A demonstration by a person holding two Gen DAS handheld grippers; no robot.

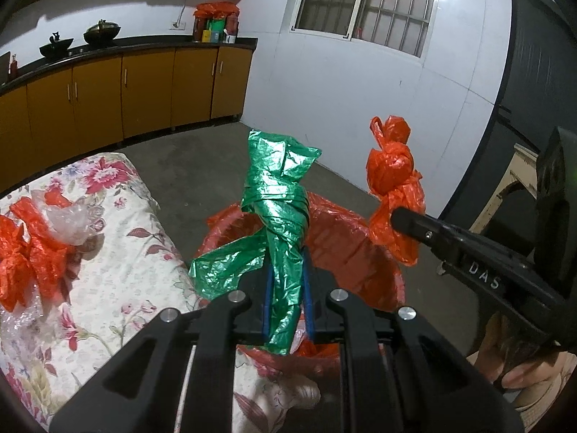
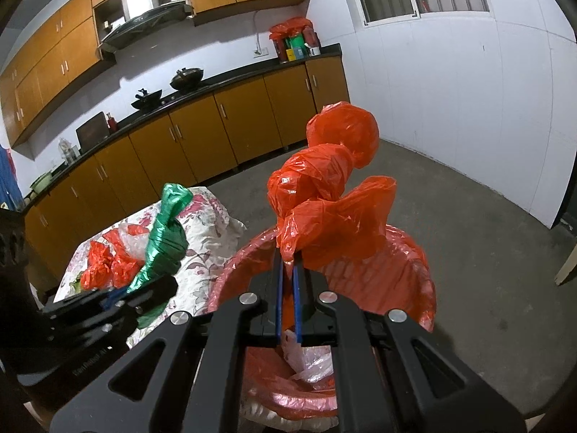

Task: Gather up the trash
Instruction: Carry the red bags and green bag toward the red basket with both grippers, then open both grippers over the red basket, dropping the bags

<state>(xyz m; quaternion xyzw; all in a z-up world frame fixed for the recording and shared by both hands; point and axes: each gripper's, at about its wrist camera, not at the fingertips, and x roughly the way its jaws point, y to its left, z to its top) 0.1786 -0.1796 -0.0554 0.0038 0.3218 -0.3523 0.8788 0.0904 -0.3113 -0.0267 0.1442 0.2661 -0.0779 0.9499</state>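
Note:
My left gripper (image 1: 285, 270) is shut on a knotted green plastic bag (image 1: 279, 198) and holds it up above the near rim of a bin lined with a red bag (image 1: 346, 238). My right gripper (image 2: 288, 269) is shut on a knotted red plastic bag (image 2: 331, 195) and holds it over the same red-lined bin (image 2: 407, 270). In the left wrist view the right gripper (image 1: 400, 218) comes in from the right with the red bag (image 1: 391, 173). In the right wrist view the left gripper (image 2: 144, 290) shows at the left with the green bag (image 2: 166, 234). Clear plastic trash (image 2: 306, 361) lies in the bin.
A table with a floral cloth (image 1: 119, 263) stands left of the bin, with red bags (image 1: 25, 252) and clear plastic (image 1: 72, 220) on it. Orange cabinets under a dark counter (image 1: 126, 86) line the far wall. The floor (image 2: 487, 216) is bare concrete.

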